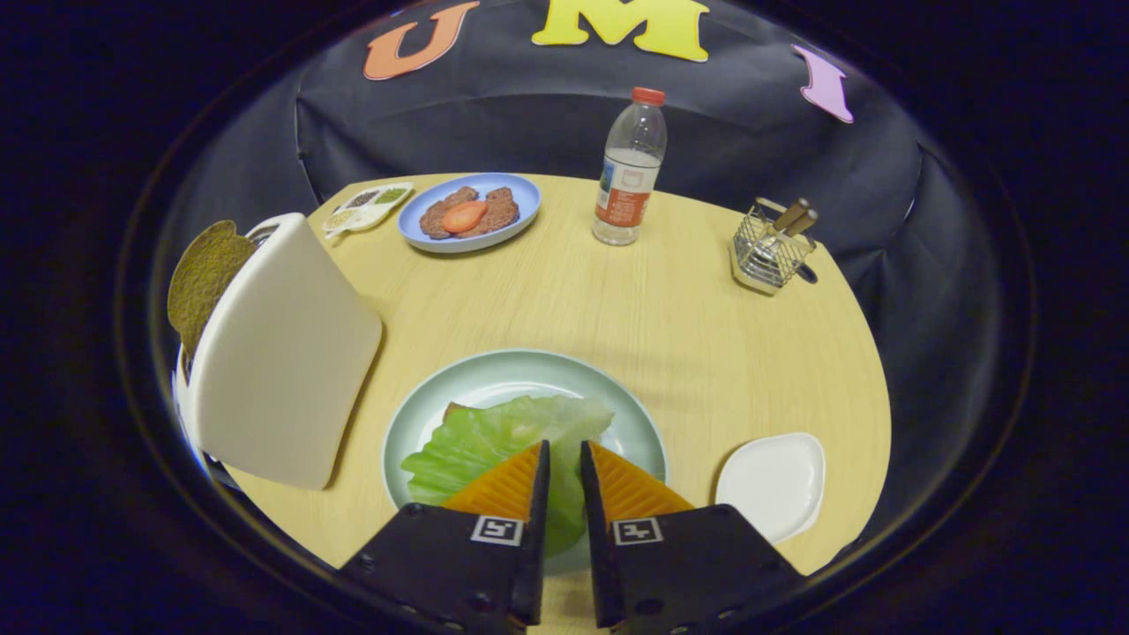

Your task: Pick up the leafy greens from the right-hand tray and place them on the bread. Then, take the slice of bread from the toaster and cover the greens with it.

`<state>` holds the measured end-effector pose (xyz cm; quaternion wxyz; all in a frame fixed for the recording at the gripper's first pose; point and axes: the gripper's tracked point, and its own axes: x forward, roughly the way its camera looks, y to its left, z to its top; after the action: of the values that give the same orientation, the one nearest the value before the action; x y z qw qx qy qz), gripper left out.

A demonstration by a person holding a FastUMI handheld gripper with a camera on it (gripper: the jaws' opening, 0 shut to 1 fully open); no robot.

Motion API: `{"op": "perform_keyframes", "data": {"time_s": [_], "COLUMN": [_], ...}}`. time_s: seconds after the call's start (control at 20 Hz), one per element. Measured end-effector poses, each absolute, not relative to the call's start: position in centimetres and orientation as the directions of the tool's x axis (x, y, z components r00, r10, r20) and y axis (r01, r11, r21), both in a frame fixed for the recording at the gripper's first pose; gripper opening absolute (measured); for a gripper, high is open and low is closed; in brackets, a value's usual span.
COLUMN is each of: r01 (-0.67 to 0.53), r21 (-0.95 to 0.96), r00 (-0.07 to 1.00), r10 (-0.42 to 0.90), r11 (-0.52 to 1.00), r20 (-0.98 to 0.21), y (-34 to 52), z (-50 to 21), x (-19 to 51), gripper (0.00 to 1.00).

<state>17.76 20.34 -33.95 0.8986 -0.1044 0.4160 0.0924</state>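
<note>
A pale green lettuce leaf lies spread on the green-rimmed plate, covering a slice of bread whose brown edge peeks out at the leaf's far left. My gripper is over the near side of the plate. Its fingers stand almost together, with the leaf's near part in the narrow gap between them. To the left stands a white toaster with a brown slice of bread sticking out of its top.
A small white tray sits bare to the right of the plate. Beyond the plate, a water bottle, a blue plate with meat and tomato, a seasoning dish and a wire basket with utensils stand on the round wooden table.
</note>
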Motion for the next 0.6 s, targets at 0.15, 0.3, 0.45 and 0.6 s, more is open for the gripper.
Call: {"op": "perform_keyframes", "data": {"time_s": [0.15,0.3,0.45,0.6], "r01": [-0.247,-0.239,-0.216,-0.154], "r21": [-0.114,-0.094,-0.097,-0.097], "r00": [0.661,0.691,0.740,0.805], "r10": [0.082,0.101,0.098,0.068], "r11": [0.962,0.966,0.971,0.983], "r20": [-0.746,-0.716,-0.665,-0.589], "y": [19.6,19.4,19.2,19.1], "z": [-32.1,-29.8,-26.8,-23.6], "x": [16.8,15.5,14.4,13.4], "gripper": [0.27,0.42,0.50,0.51]}}
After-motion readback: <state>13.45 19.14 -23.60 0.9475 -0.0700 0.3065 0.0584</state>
